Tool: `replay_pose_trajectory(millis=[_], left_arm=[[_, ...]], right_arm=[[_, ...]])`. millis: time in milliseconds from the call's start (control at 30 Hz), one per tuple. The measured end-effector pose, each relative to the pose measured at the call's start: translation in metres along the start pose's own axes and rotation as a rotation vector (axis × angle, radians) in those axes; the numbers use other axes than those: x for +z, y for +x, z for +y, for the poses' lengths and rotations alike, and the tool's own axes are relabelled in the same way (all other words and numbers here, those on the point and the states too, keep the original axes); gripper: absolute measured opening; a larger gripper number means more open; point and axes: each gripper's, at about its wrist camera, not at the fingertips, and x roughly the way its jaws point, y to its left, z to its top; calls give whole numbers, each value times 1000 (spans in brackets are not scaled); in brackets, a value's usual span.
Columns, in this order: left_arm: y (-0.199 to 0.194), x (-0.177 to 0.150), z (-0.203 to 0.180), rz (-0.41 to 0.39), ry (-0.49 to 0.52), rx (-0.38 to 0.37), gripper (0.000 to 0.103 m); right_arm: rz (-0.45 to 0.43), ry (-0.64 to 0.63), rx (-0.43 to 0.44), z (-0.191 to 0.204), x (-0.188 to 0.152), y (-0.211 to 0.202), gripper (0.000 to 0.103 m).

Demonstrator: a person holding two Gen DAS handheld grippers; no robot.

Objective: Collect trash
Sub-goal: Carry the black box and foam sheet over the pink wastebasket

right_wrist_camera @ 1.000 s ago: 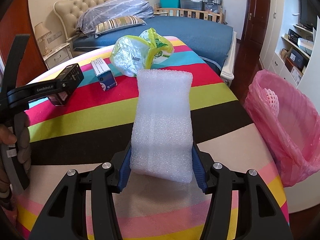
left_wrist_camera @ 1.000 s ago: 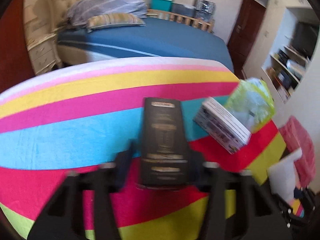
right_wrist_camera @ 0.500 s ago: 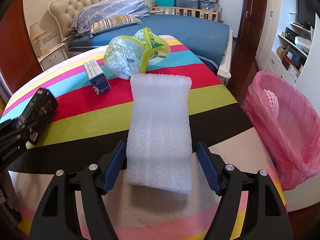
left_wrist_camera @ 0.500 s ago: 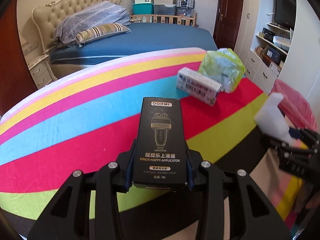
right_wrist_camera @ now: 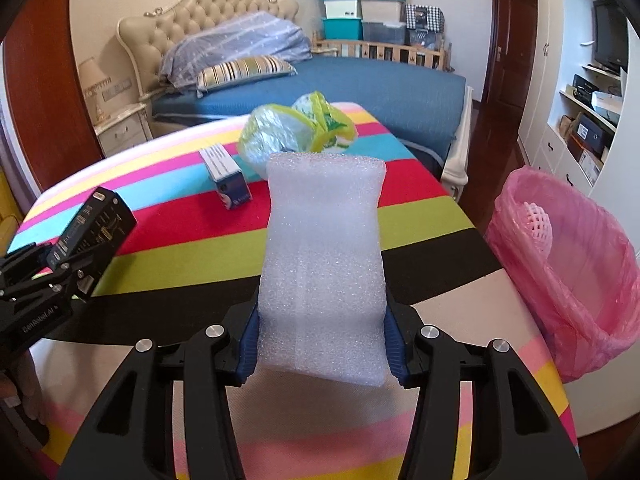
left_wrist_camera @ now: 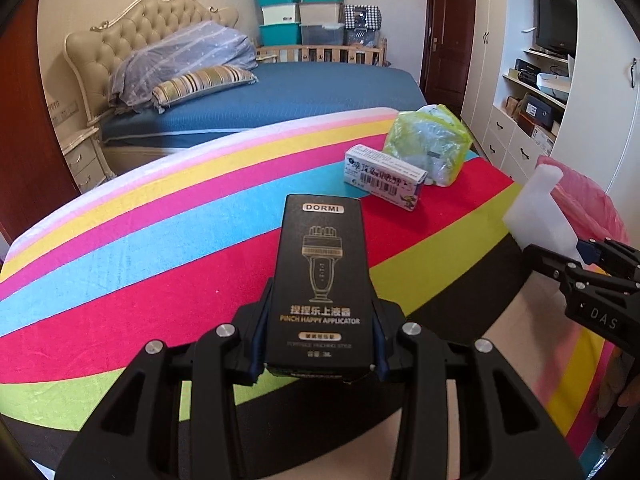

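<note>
My left gripper [left_wrist_camera: 320,340] is shut on a black "DORMI" box [left_wrist_camera: 320,272], held upright above the striped tablecloth [left_wrist_camera: 120,240]. The right wrist view shows that box [right_wrist_camera: 96,224] at the far left. My right gripper [right_wrist_camera: 322,344] has a white foam sheet [right_wrist_camera: 324,240] between its blue pads. Its jaws are closing and the pads press on the foam's sides. The foam [left_wrist_camera: 538,208] also shows at the right edge of the left wrist view. A pink-lined bin [right_wrist_camera: 568,264] stands off the table's right side with a pink net inside.
A white and blue carton [left_wrist_camera: 384,176] lies on the red stripe beside a crumpled green plastic bag [left_wrist_camera: 428,144] at the table's far end. A blue bed is beyond the table. White cupboards and shelves line the right wall behind the bin.
The right jaws spread wider around the foam half a second ago and have closed back onto it. The left gripper has shifted and rolled level, the black box still in it.
</note>
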Motion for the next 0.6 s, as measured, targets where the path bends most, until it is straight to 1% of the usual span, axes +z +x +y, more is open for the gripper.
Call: replay_pose_trajectory(millis=[167,367,600], left_arm=[[-15,-2,-5,-46,12,-6,39],[-34,-6,-12,-94,34,-18,39],[-49,-8,-27,-139,60,-40,39]], right_arm=[[-64,7,21,2,-3,-21,49],[-158,-20,31,9,-8,-50,49],[-230,-37,20,10,-14,-71,49]])
